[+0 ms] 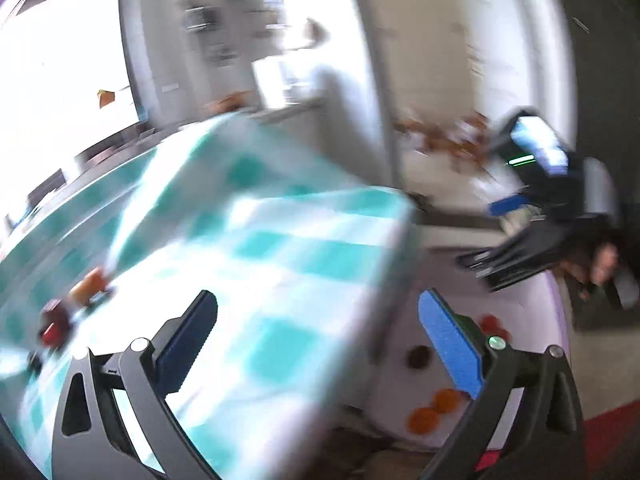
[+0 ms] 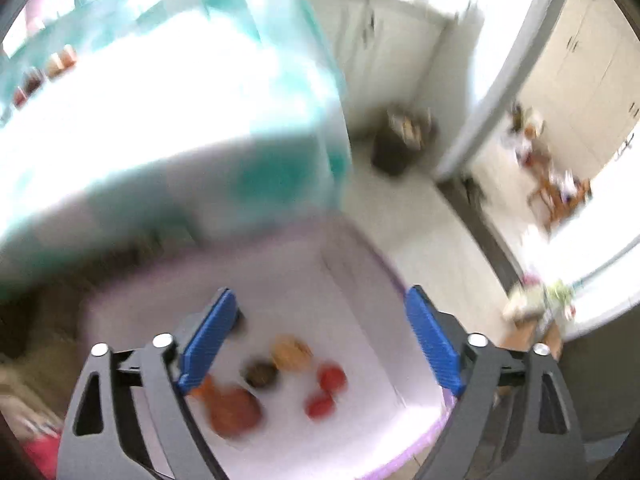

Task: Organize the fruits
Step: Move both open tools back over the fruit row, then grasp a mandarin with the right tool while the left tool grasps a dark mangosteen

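Everything is motion-blurred. A white box with a purple rim [image 2: 280, 276] sits low beside the table and holds several fruits: a big orange one [image 2: 234, 406], a dark one [image 2: 260, 372], a yellowish one [image 2: 292, 352] and two red ones [image 2: 326, 390]. My right gripper [image 2: 320, 340] hangs open above them, empty. My left gripper [image 1: 320, 340] is open and empty over the table's edge. Left of it, an orange fruit [image 1: 90, 284] and a red fruit [image 1: 54, 324] lie on the teal checked cloth [image 1: 280, 240]. In the left wrist view the box [image 1: 520, 308] and the right gripper [image 1: 480, 234] show at the right.
The table's corner overhangs the box. A dark bin [image 2: 396, 148] stands on the pale tiled floor beyond it. Wooden furniture [image 2: 560, 192] shows through a doorway at the right. Cabinets line the far wall. A red mat [image 1: 612, 424] lies on the floor.
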### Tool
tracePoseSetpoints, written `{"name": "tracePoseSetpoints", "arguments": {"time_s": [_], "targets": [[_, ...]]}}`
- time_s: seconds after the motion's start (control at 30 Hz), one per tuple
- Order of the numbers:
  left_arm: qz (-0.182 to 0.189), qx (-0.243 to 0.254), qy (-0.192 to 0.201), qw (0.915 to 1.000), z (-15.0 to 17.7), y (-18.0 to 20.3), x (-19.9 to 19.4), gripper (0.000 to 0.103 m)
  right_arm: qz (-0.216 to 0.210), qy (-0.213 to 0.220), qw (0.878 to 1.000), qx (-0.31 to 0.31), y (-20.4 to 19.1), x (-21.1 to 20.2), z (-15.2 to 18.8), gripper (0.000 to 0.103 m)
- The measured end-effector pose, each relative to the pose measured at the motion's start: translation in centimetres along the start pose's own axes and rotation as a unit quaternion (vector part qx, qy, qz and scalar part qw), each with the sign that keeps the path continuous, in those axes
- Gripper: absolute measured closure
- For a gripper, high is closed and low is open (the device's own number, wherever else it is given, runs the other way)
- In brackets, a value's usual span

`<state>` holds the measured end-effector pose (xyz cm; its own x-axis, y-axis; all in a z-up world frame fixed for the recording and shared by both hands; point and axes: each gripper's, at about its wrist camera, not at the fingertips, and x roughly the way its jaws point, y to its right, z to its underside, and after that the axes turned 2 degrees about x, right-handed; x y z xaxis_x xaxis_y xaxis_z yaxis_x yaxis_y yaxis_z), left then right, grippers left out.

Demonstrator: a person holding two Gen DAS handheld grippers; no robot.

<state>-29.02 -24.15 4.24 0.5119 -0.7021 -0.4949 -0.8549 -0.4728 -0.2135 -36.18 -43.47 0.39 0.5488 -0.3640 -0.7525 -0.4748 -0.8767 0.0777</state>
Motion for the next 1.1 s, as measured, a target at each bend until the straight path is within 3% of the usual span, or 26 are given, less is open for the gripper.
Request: {"name": "tracePoseSetpoints", "arguments": {"time_s": [0.1, 0.17, 0.27, 0.37, 0.5, 0.63, 0.67, 0.73, 0.9, 1.1], "targets": [[-0.066, -0.071, 0.005, 0.9953, 0.8, -5.8, -1.9, 0.002, -0.063, 0.066, 0.996, 0.007, -3.1, -2.7, -3.0, 0.016], [-0.107, -0.104, 0.005, 0.9887, 1.4, -9.8, -3.0, 0.002, -0.101, 0.088, 0.991, 0.006, -5.3, -3.2, -4.5, 0.016], [-0.162, -0.139, -0.006, 0.9769, 2.4, -15.2, -3.9, 0.002, -0.154, 0.084, 0.985, -0.008, -10.1, -2.6, -6.7, 0.016], [-0.219, -0.190, -0.026, 0.9567, 4.7, -21.7, -4.1, 0.002, -0.195, 0.071, 0.978, -0.021, -15.2, -1.1, -8.6, 0.016], [-0.294, -0.267, -0.063, 0.9157, 8.0, -30.8, -3.7, 0.002, -0.212, 0.050, 0.974, -0.059, -21.5, 1.8, -10.8, 0.016], [-0.309, -0.352, -0.095, 0.8782, 10.9, -37.4, -3.1, 0.002, -0.225, 0.010, 0.972, -0.067, -26.5, 5.4, -12.0, 0.016], [-0.312, -0.361, -0.097, 0.8735, 11.3, -38.6, -2.9, 0.002, -0.223, 0.006, 0.972, -0.070, -27.7, 6.3, -12.7, 0.016], [-0.315, -0.363, -0.100, 0.8714, 11.6, -40.1, -2.5, 0.002, -0.214, 0.000, 0.974, -0.076, -29.8, 8.2, -14.5, 0.016], [-0.317, -0.343, -0.104, 0.8781, 11.9, -42.1, -1.4, 0.002, -0.209, -0.014, 0.974, -0.084, -33.9, 11.9, -18.6, 0.016], [-0.285, -0.379, -0.103, 0.8744, 13.9, -43.1, -1.8, 0.002, -0.197, -0.013, 0.973, -0.118, -38.5, 15.4, -22.8, 0.024]]}}
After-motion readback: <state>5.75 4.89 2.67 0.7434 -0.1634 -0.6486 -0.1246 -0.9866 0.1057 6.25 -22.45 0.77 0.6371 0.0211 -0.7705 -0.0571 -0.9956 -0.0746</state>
